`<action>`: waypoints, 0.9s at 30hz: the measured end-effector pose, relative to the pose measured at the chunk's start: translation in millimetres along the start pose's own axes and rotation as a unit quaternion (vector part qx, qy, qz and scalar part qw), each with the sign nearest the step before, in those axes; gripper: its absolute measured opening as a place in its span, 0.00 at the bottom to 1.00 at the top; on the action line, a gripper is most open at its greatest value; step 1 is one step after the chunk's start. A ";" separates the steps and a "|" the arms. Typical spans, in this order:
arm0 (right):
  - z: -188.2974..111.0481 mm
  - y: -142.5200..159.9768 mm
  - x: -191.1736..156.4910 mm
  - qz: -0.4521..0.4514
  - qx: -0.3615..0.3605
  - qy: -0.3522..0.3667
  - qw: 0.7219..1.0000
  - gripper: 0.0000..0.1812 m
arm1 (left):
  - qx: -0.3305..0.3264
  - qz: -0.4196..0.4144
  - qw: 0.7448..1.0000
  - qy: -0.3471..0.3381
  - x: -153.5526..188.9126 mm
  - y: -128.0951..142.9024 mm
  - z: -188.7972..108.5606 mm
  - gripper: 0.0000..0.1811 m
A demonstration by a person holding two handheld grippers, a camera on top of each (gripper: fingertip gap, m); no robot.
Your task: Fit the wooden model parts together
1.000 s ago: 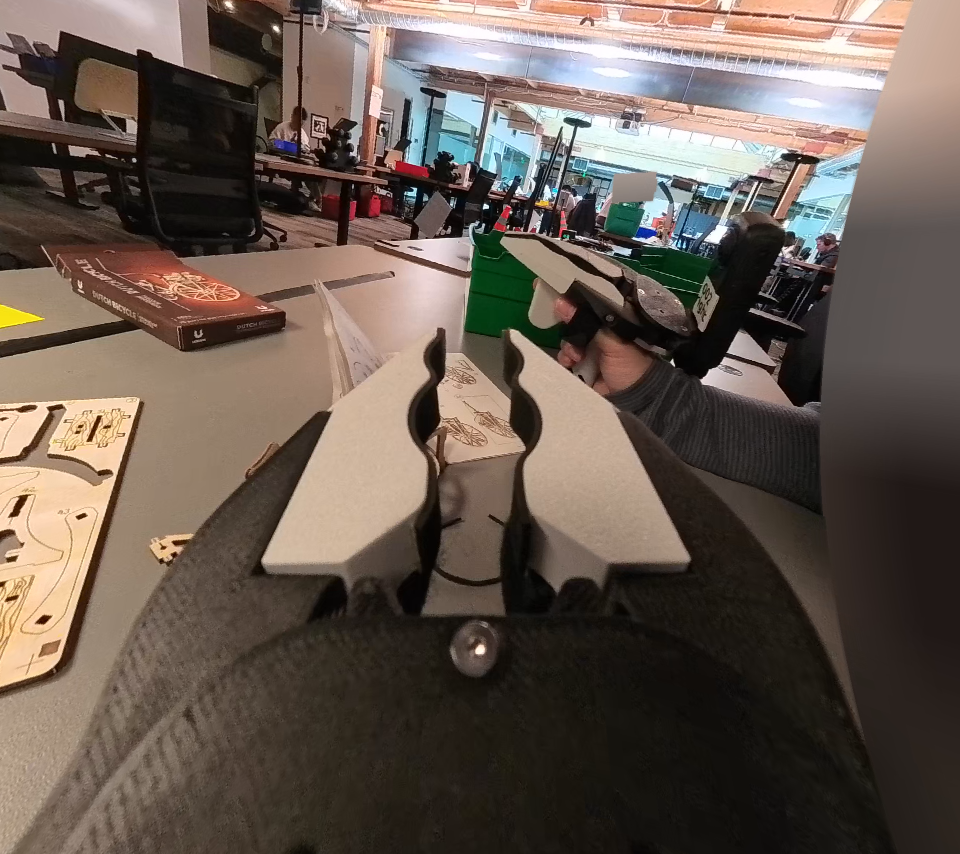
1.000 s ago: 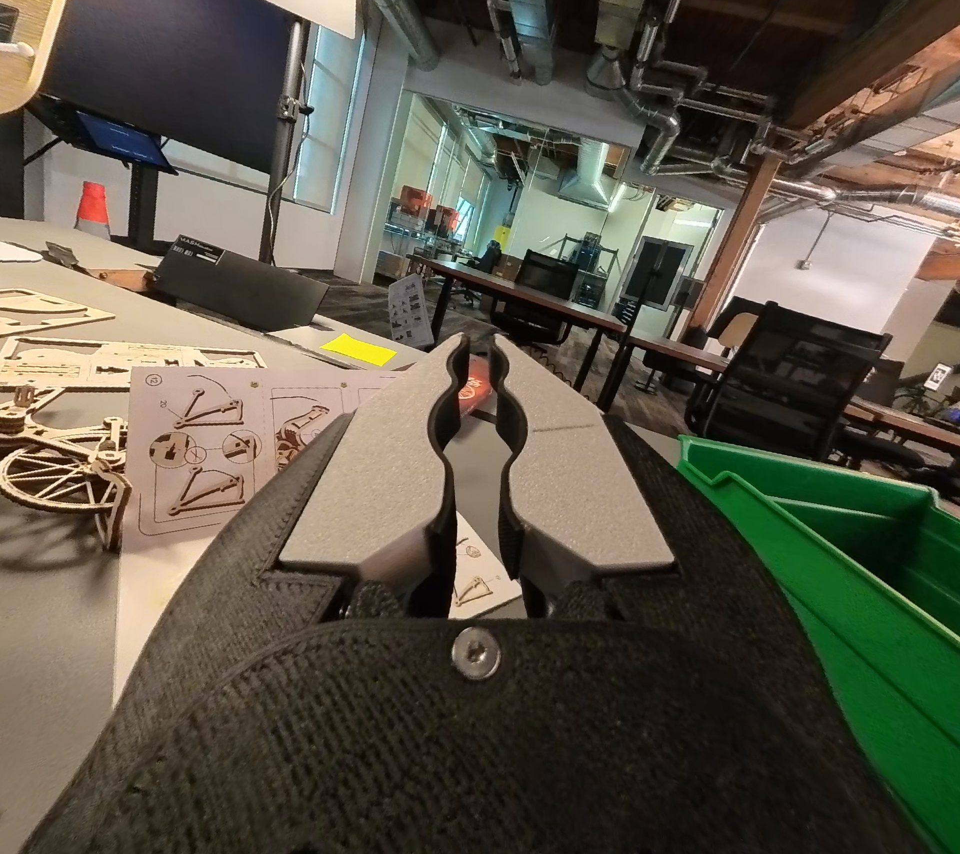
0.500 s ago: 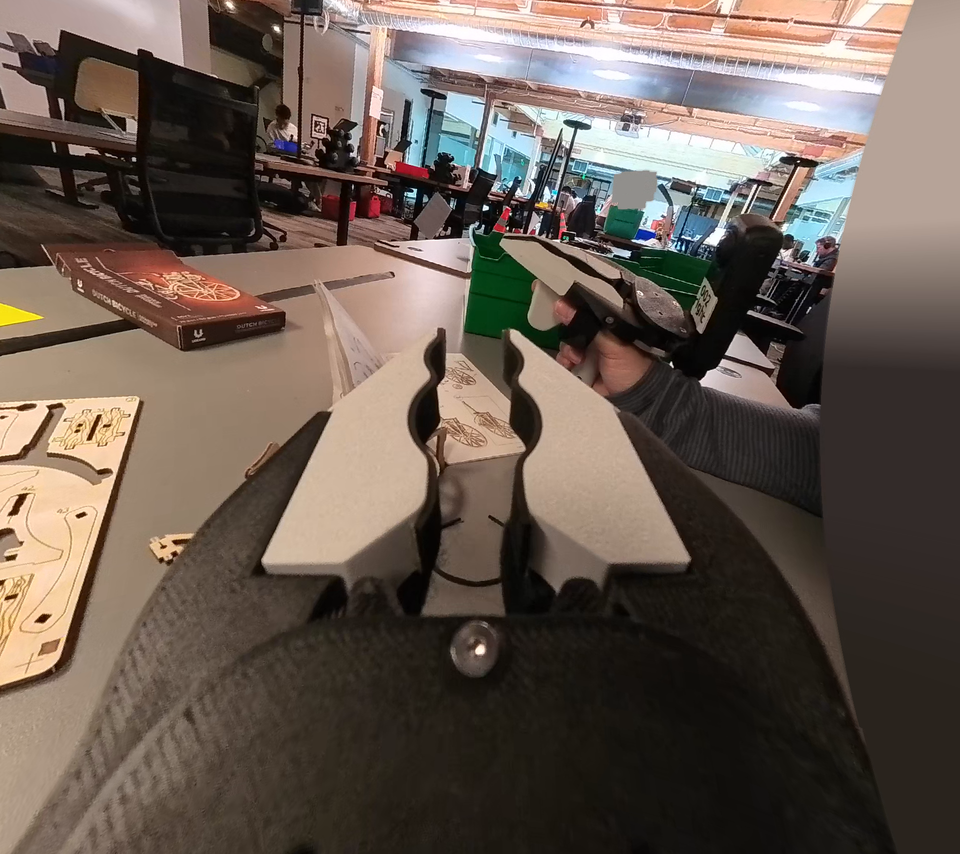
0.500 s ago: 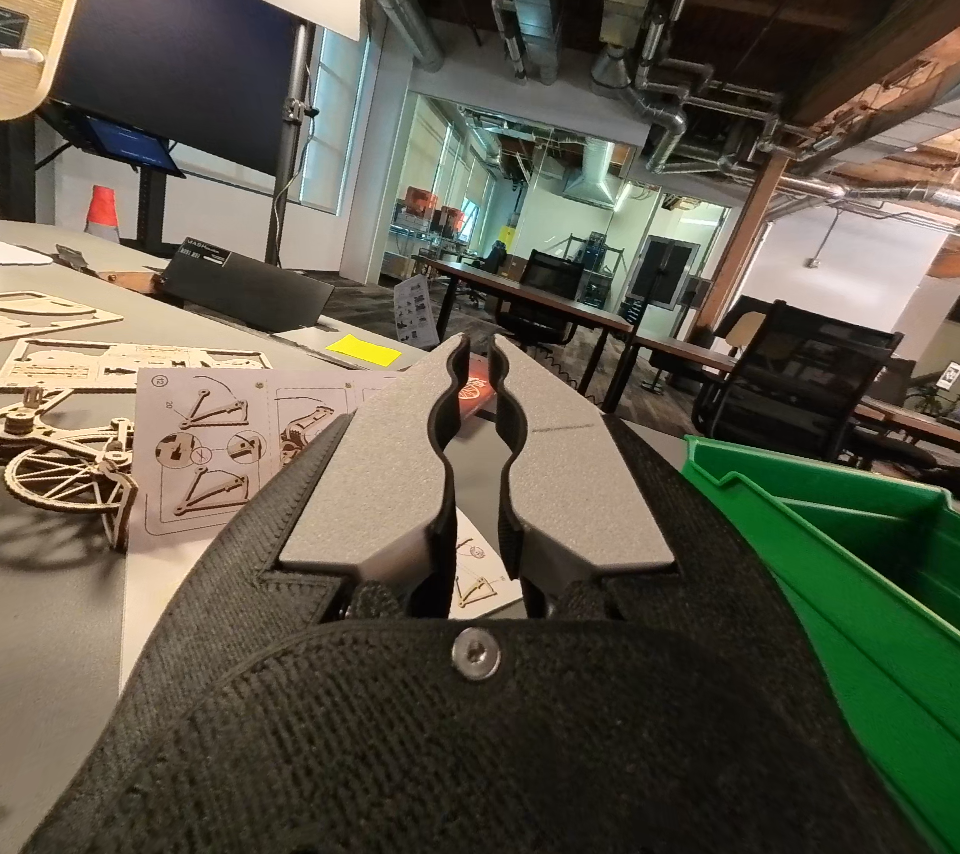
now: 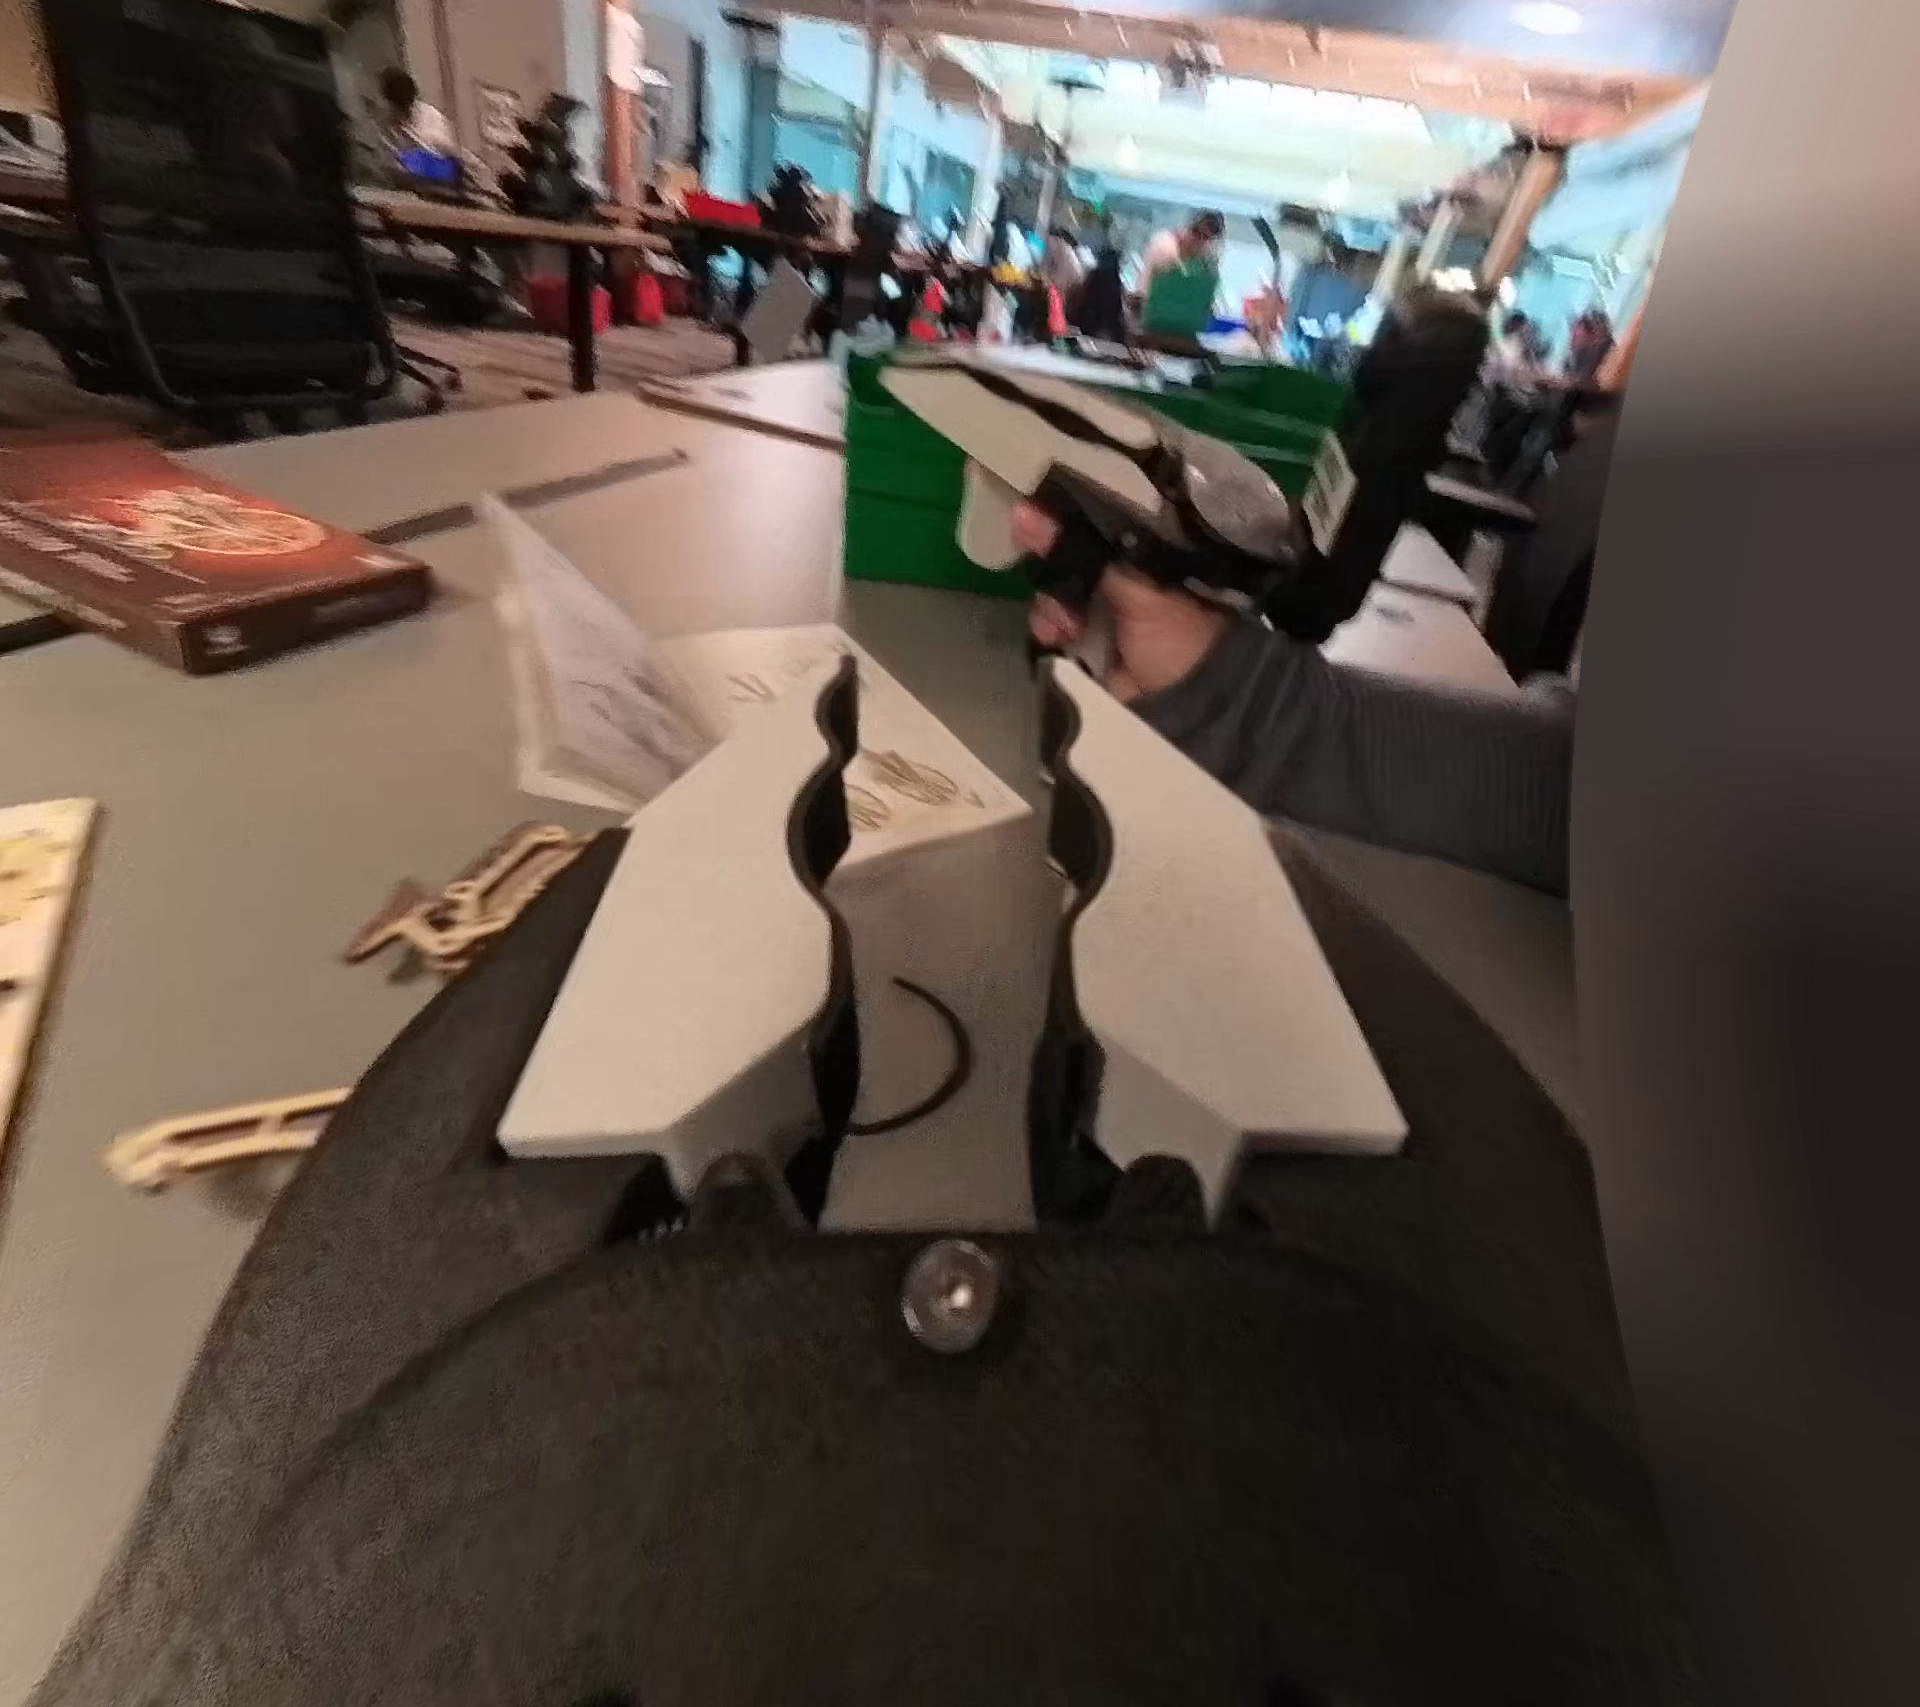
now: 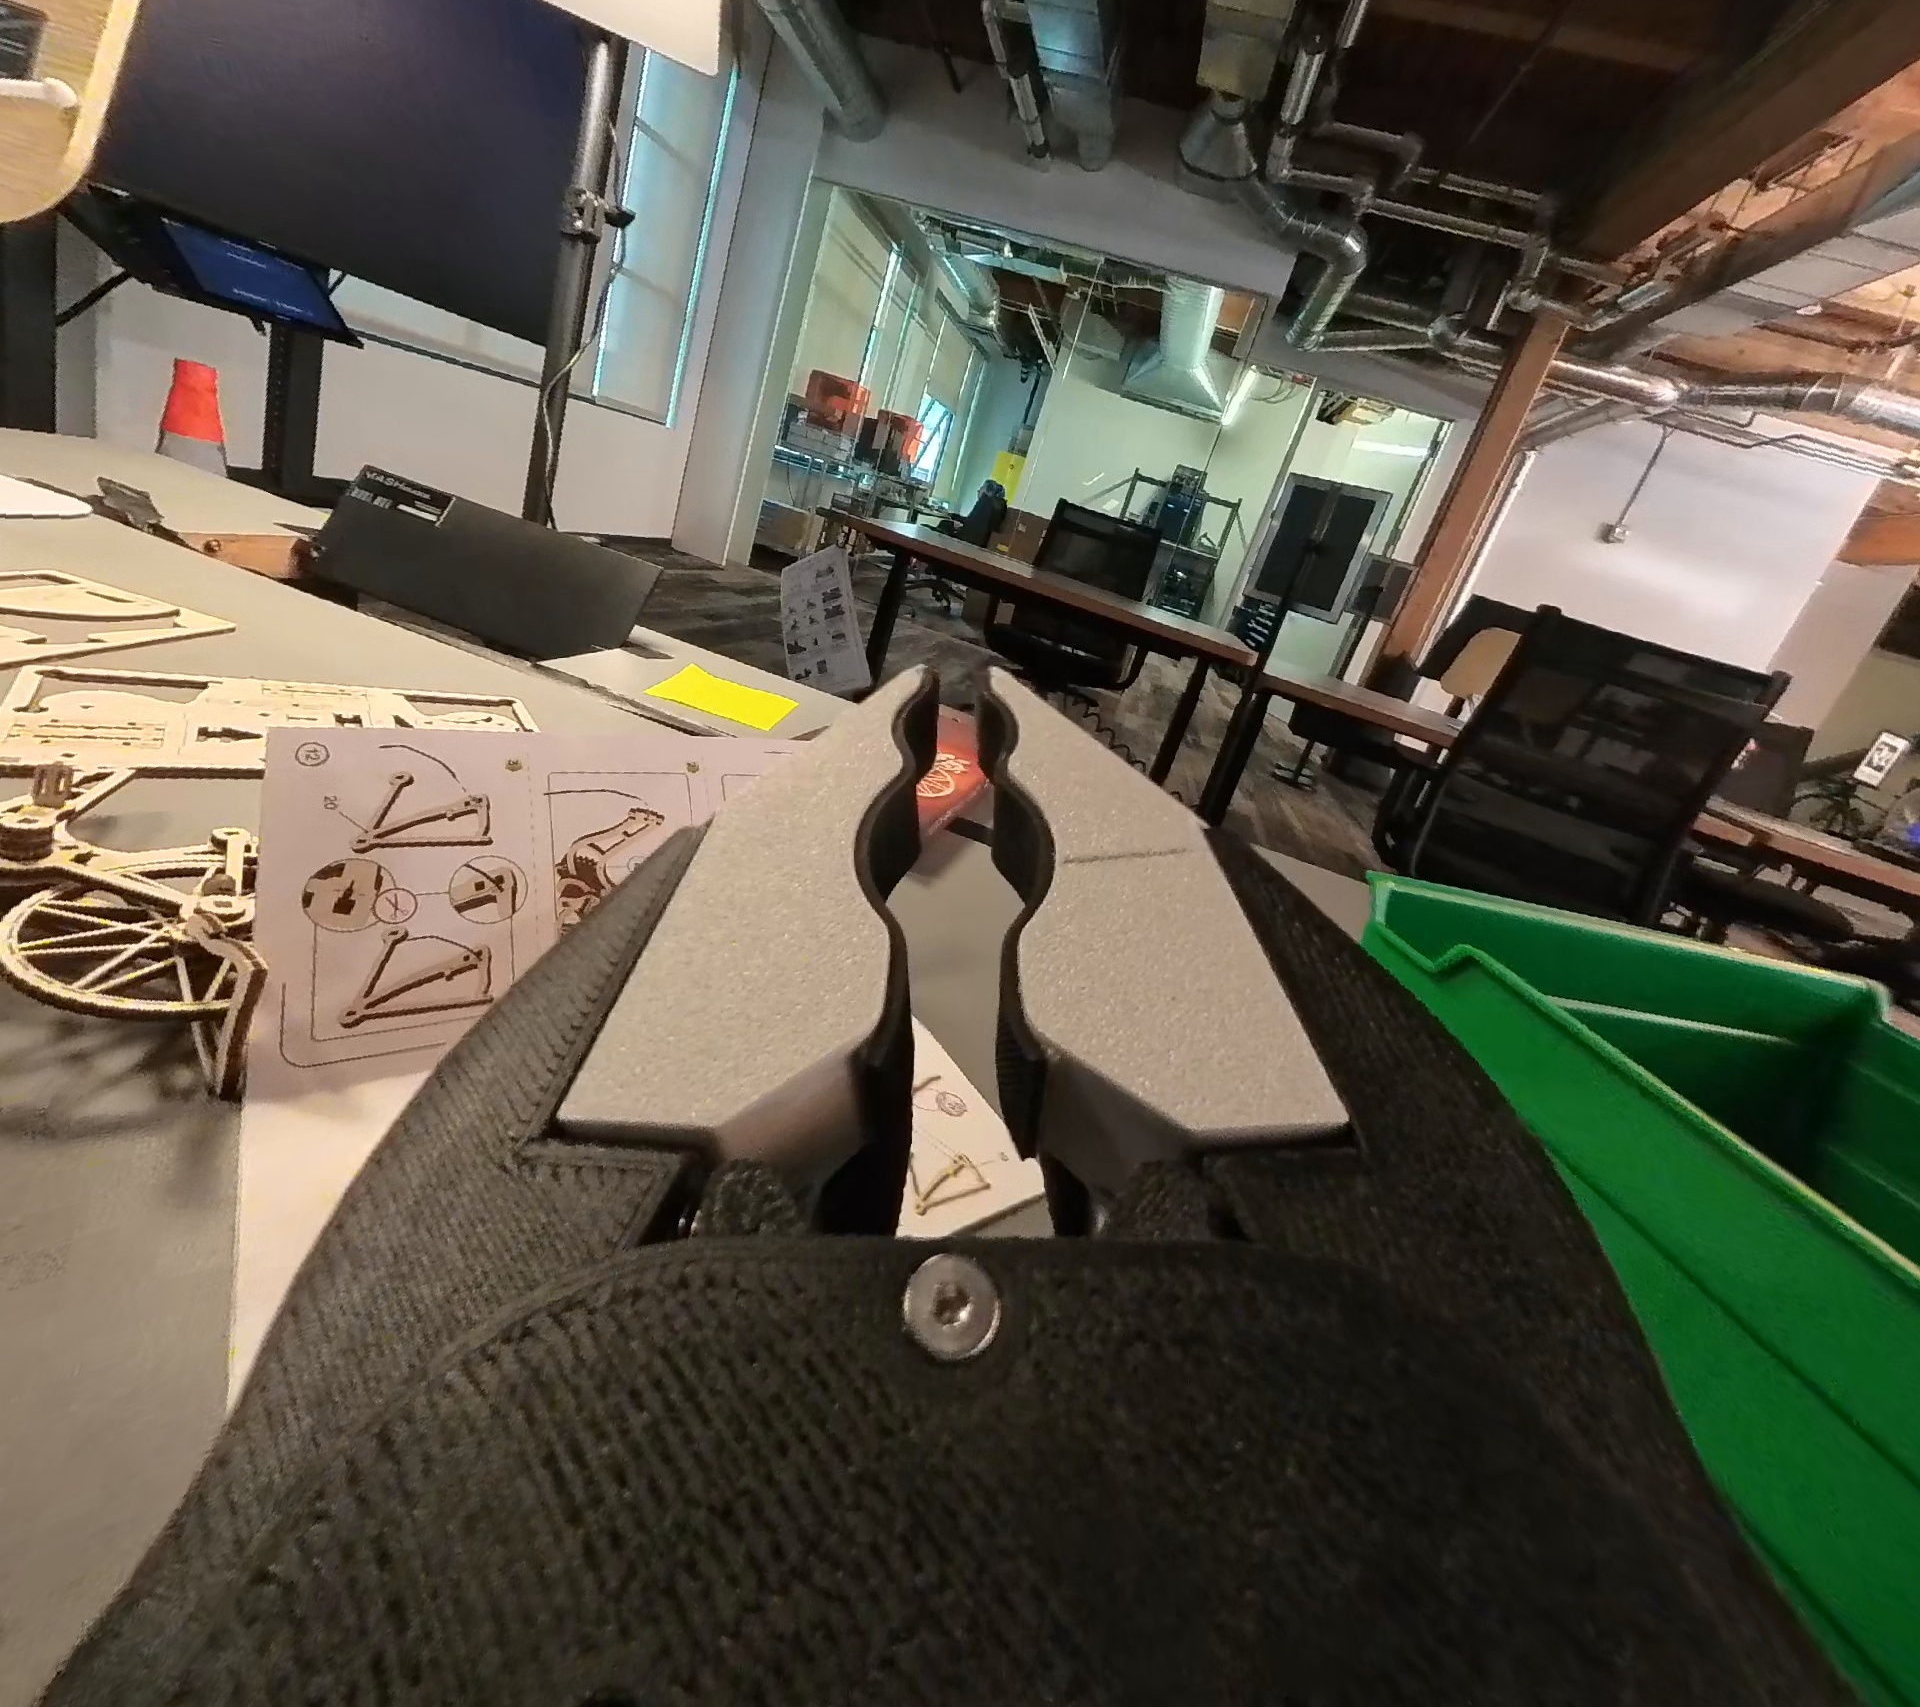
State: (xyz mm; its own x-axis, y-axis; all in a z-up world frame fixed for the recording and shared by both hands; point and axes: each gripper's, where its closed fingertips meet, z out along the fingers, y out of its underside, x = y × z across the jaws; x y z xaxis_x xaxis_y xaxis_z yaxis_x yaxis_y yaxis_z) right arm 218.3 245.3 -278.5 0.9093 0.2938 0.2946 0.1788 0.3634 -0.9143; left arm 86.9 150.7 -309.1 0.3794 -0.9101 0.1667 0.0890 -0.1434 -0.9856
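In the left wrist view, my left gripper [image 5: 948, 681] is open and empty, low over the grey table [image 5: 260, 774]. Loose wooden parts [image 5: 468, 888] lie just left of its fingers, and another piece [image 5: 218, 1138] lies nearer. A wooden parts sheet [image 5: 31, 930] shows at the left edge. The picture is blurred. In the right wrist view, my right gripper [image 6: 956, 686] is empty, its jaws a narrow gap apart. A partly built wooden bicycle model [image 6: 114, 930] stands to its left beside an instruction page [image 6: 436, 878]. The right gripper also shows in the left wrist view [image 5: 1039, 431], held in a hand.
A green bin [image 6: 1662, 1138] stands close on the right; it also shows in the left wrist view [image 5: 904, 494]. An open booklet [image 5: 623, 722], a brown box [image 5: 187, 556], more wooden sheets [image 6: 208, 712], a black box [image 6: 488, 566] and a yellow note [image 6: 717, 696] lie on the table. There is about 15 cm between the tips of the two grippers.
My left gripper has opened wider and moved, so loose wooden parts now show at its left. My right gripper has shifted only slightly; its jaws stand as before.
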 end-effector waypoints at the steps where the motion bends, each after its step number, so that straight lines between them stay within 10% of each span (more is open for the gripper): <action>1: -0.1 0.2 0.0 -0.003 -0.001 0.001 1.000 0.02 | -0.029 0.001 0.999 0.012 9.5 8.4 6.0 0.22; 6: -0.8 -2.1 -1.3 -0.027 -0.002 0.008 1.000 0.02 | -0.249 0.007 0.968 0.020 48.2 76.7 30.1 0.53; 11: -7.2 -8.0 -7.4 -0.054 -0.005 0.007 0.998 0.02 | -0.311 0.068 0.948 0.014 61.9 98.0 33.9 0.49; 15: -32.5 -8.1 -37.4 -0.037 -0.085 -0.135 0.986 0.06 | -0.273 0.099 0.957 0.011 61.3 86.8 35.0 0.47; 18: -65.2 22.8 -44.8 0.135 -0.291 -0.196 0.927 0.03 | -0.219 0.110 0.969 -0.003 52.6 69.0 28.1 0.45; 21: -101.1 46.1 -65.3 0.284 -0.477 -0.198 0.808 0.06 | -0.132 0.108 0.985 -0.017 44.1 41.8 23.7 0.41; 27: -128.2 62.4 -90.8 0.268 -0.612 -0.153 0.728 0.08 | -0.016 0.085 0.995 -0.045 28.4 4.4 8.8 0.37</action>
State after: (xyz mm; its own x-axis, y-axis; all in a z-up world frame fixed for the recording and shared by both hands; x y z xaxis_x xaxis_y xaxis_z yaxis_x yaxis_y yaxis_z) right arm 195.0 128.0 -397.9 0.8787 0.3545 -0.3196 0.1993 -0.8810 -0.4292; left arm 106.2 127.6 -308.4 0.4678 -0.8838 -0.0032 -0.0119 -0.0027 -0.9999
